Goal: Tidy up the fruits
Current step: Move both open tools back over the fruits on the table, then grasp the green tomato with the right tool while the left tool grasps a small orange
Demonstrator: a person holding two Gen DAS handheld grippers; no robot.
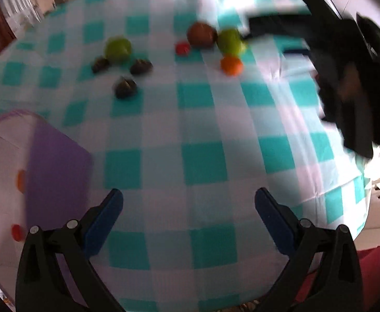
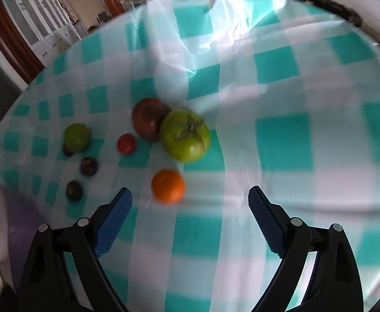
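Note:
Fruits lie on a teal-and-white checked tablecloth point(image 2: 283, 140). In the right wrist view an orange point(image 2: 168, 186) sits just ahead of my open, empty right gripper point(image 2: 190, 200). Behind it are a large green fruit point(image 2: 185, 135), a dark red fruit point(image 2: 148, 118), a small red fruit point(image 2: 126, 143), a smaller green fruit point(image 2: 76, 136) and three small dark fruits point(image 2: 88, 166). My left gripper point(image 1: 188, 202) is open and empty over bare cloth, far from the fruits. Its view shows the orange point(image 1: 231, 65), the green fruit point(image 1: 230, 41), and the right gripper's black body point(image 1: 346, 78).
A purple-rimmed translucent container point(image 1: 57, 171) stands at the left of the left gripper, with a small orange fruit point(image 1: 20, 180) and a small red fruit point(image 1: 17, 231) seen through it. It also shows in the right wrist view point(image 2: 15, 231). The table edge drops off at right point(image 1: 364, 189).

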